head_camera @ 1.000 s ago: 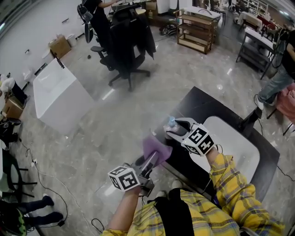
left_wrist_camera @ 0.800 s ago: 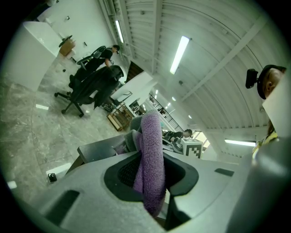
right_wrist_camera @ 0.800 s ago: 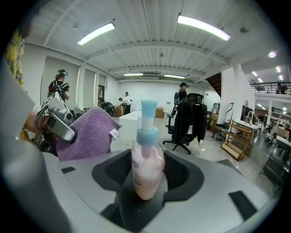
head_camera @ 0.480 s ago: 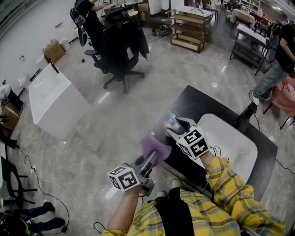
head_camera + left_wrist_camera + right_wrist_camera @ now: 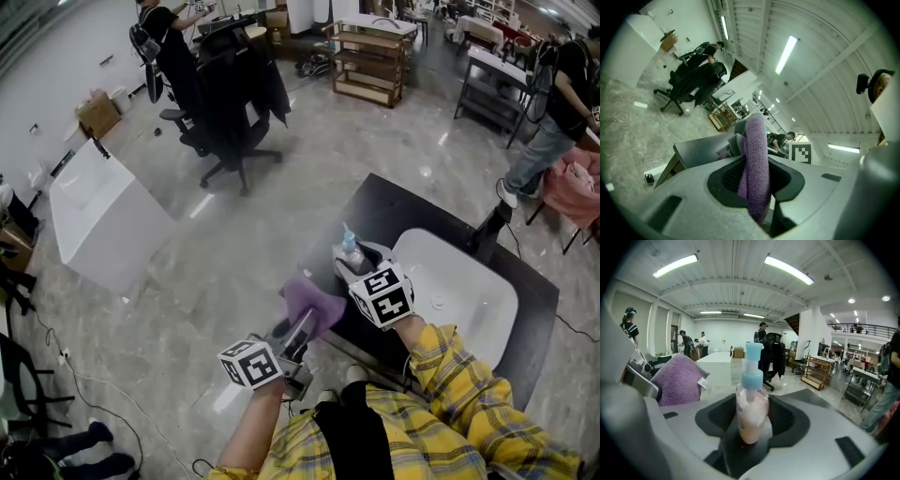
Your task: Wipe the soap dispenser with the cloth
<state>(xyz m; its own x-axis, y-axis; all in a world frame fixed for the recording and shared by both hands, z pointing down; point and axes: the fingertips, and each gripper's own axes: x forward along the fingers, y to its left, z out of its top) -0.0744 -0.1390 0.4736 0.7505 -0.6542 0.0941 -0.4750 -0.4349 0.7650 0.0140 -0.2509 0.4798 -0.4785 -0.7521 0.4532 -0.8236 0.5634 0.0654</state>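
Observation:
The soap dispenser (image 5: pixel 752 413) is a clear bottle of pink soap with a light blue pump. It stands upright between the jaws of my right gripper (image 5: pixel 752 430), which is shut on its body. In the head view the soap dispenser (image 5: pixel 351 249) sits in my right gripper (image 5: pixel 354 261) over the near left corner of the black counter (image 5: pixel 394 211). My left gripper (image 5: pixel 302 328) is shut on a purple cloth (image 5: pixel 314 302), held just left of the bottle and apart from it. In the left gripper view the cloth (image 5: pixel 755 173) stands up pinched in my left gripper (image 5: pixel 754 190).
A white sink basin (image 5: pixel 469 305) is set in the black counter to the right of the bottle. On the grey floor stand a black office chair (image 5: pixel 230 103), a white slab-topped unit (image 5: pixel 98 211) and wooden shelves (image 5: pixel 370 56). A person (image 5: pixel 548 112) stands at far right.
My right gripper has turned and drifted a little left toward the cloth, still holding the dispenser. The left gripper and cloth have stayed put.

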